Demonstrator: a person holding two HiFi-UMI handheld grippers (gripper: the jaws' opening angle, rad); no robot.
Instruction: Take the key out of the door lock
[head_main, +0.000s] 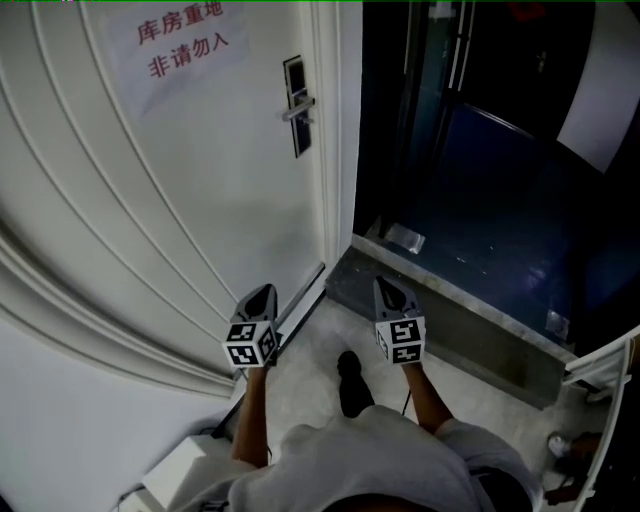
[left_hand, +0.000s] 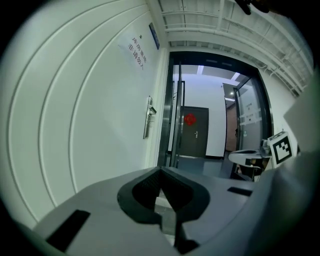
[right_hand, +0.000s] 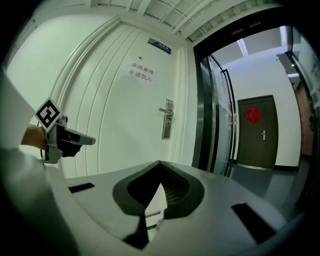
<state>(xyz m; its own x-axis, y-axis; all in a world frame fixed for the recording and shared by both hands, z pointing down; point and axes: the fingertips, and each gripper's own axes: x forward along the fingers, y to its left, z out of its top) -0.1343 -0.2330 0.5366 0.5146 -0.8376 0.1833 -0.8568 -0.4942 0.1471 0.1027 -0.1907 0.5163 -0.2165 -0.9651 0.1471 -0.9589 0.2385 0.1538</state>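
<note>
Hanging low and nearest the person, the left gripper (head_main: 260, 296) and right gripper (head_main: 391, 287) sit side by side, each with its jaws pressed together on nothing, as each gripper's own view confirms. As I judge it, the main risk from here is arriving at the lock with the jaws shut. They must spread before they can take the key, and closed tips could knock it askew or skid onto the handle (head_main: 297, 108). A second risk is pulling before the key is turned to its release position, which would jam it or merely tug the door (head_main: 200, 190). A slanted pull could also bend it. The lock (head_main: 298, 135) is far off, near the door's right edge and well apart from both grippers. It shows as a dark upright plate with a silver lever across it. The key should be in that plate, but it is too small to make out in any view, so I cannot tell where it stands or how it is turned. Farther left on the door hangs a sign (head_main: 180, 40) with red characters.
</note>
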